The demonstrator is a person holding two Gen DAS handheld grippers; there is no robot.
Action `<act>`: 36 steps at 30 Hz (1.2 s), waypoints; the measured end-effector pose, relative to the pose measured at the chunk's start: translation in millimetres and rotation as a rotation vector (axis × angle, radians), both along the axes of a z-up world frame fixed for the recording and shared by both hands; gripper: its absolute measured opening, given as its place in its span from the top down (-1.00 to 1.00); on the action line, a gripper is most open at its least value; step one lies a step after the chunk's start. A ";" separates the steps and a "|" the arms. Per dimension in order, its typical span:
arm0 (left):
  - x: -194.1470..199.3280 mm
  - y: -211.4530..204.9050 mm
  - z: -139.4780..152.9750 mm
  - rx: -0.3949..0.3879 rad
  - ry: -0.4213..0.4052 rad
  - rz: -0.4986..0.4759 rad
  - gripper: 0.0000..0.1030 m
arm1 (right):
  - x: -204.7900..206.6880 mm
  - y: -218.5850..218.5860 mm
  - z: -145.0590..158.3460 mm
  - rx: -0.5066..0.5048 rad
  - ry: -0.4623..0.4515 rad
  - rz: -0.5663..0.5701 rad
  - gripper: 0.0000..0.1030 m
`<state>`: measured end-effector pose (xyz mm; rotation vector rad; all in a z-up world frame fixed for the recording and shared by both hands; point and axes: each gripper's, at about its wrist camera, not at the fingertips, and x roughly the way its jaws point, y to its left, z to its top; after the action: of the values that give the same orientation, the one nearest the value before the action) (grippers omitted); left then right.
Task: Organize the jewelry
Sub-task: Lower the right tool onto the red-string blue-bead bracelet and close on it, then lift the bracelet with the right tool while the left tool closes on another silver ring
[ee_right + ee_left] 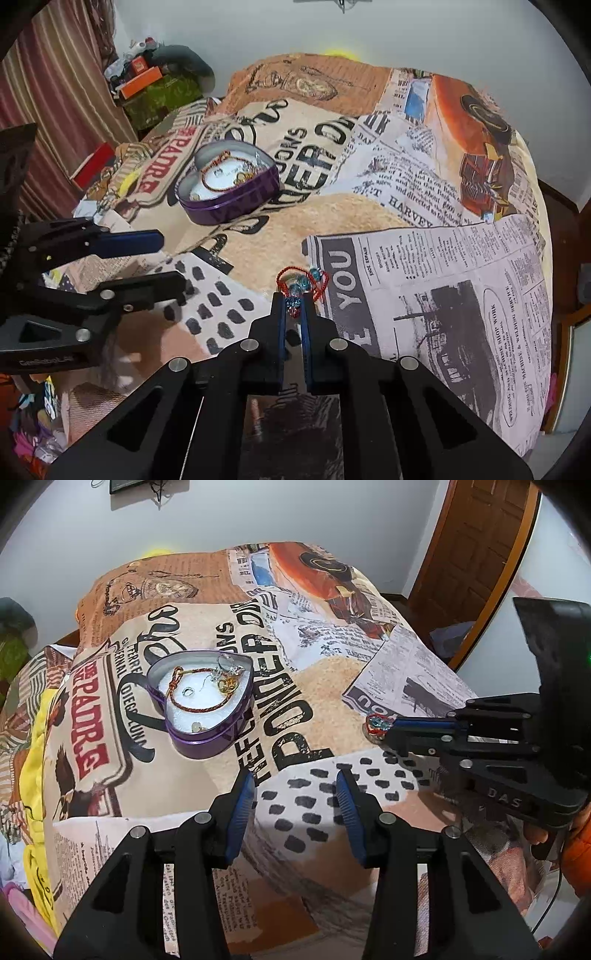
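Note:
A purple heart-shaped tin (207, 738) (236, 206) sits open on the printed blanket, with a braided red-gold bracelet (184, 698), a gold piece (227, 685) and small rings on its white lining. My right gripper (294, 301) (388, 729) is shut on a red-cord bracelet with blue beads (301, 286) (376, 725), to the right of the tin, just above the blanket. My left gripper (295, 779) (173, 258) is open and empty, near the blanket's front, below and right of the tin.
The blanket (332, 679) covers a bed with newspaper-style prints. A wooden door (476, 554) stands at the right. Striped curtains (48, 110), a green box with clutter (159, 92) and a red box (92, 162) lie to the left.

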<state>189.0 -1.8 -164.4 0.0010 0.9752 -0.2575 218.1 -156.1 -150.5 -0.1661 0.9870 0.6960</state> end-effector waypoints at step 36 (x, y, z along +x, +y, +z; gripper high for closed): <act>46.7 -78.0 -13.9 0.058 0.054 -0.150 0.61 | 15.1 -56.9 30.7 0.061 -0.076 -0.145 0.87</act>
<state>235.7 -79.8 -178.2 0.1213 1.0376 -0.3686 233.1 -213.0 -119.8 -0.0658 0.8949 0.5821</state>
